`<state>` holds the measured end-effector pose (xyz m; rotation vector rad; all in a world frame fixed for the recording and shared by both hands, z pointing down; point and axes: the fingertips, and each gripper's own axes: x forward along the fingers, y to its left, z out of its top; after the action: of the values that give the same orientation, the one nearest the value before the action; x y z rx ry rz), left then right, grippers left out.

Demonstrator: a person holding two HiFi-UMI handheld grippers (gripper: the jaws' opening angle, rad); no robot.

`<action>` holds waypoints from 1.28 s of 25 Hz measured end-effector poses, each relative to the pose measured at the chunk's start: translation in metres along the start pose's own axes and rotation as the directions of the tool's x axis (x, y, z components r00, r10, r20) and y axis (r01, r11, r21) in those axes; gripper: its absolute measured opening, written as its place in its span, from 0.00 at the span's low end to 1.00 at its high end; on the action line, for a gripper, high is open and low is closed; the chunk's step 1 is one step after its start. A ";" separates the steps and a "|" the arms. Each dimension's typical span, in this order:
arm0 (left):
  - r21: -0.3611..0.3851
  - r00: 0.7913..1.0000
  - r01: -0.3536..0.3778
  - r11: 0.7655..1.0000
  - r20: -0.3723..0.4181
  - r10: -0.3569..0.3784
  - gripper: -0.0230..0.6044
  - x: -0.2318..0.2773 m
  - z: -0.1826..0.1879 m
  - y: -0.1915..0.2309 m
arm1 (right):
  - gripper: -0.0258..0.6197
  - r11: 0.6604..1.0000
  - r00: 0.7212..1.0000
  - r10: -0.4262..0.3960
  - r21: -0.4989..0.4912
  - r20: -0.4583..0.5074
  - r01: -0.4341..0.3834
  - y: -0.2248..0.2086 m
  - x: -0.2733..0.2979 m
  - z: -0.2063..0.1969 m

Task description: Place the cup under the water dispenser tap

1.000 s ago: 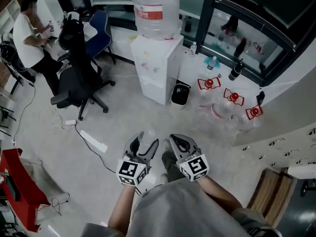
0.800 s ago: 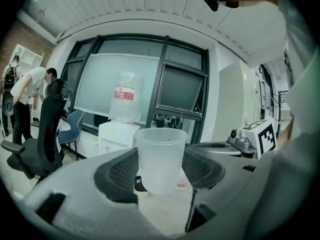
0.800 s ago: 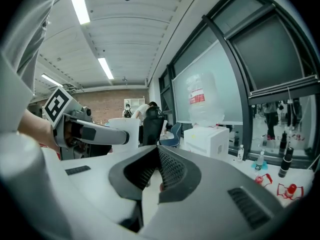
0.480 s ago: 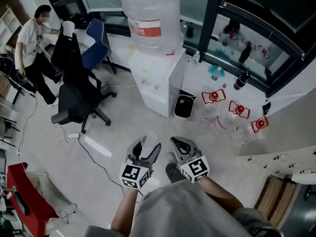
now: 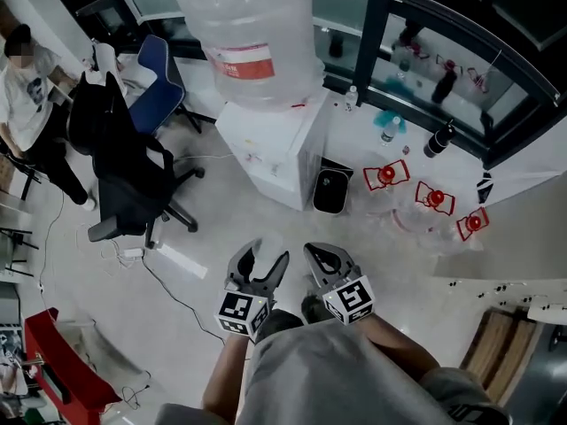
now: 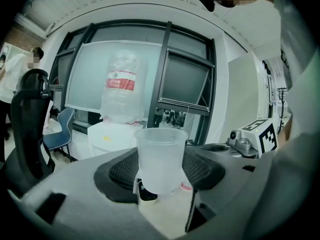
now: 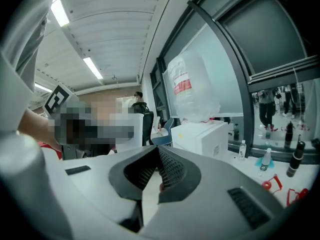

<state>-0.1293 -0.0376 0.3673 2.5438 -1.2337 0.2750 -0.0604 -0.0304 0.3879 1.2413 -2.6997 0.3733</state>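
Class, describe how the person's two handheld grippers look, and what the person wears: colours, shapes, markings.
Both the left gripper and the right gripper have pale grey, rounded shells tapering to curved jaws lined with black, textured pads. Each carries a white cube with black square markers at its rear. No cables show. The person wears a grey shirt that leaves the forearms bare.
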 end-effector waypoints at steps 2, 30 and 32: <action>0.001 1.000 0.002 1.000 -0.014 -0.002 0.47 0.009 -0.001 0.007 | 0.05 1.000 1.000 -0.002 0.008 -0.002 0.002 -0.007 0.009 0.001; 0.084 0.933 0.331 0.940 -0.181 -0.312 0.47 0.094 -0.037 0.158 | 0.05 0.901 0.913 -0.395 0.151 -0.104 0.407 -0.043 0.152 -0.039; 0.079 0.923 0.357 0.931 -0.187 -0.338 0.47 0.101 -0.047 0.169 | 0.05 0.879 0.893 -0.437 0.160 -0.110 0.450 -0.045 0.159 -0.044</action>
<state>-0.2030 -0.1943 0.4726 2.7081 -0.7041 0.4788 -0.1277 -0.1614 0.4750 1.8049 -2.2617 0.5943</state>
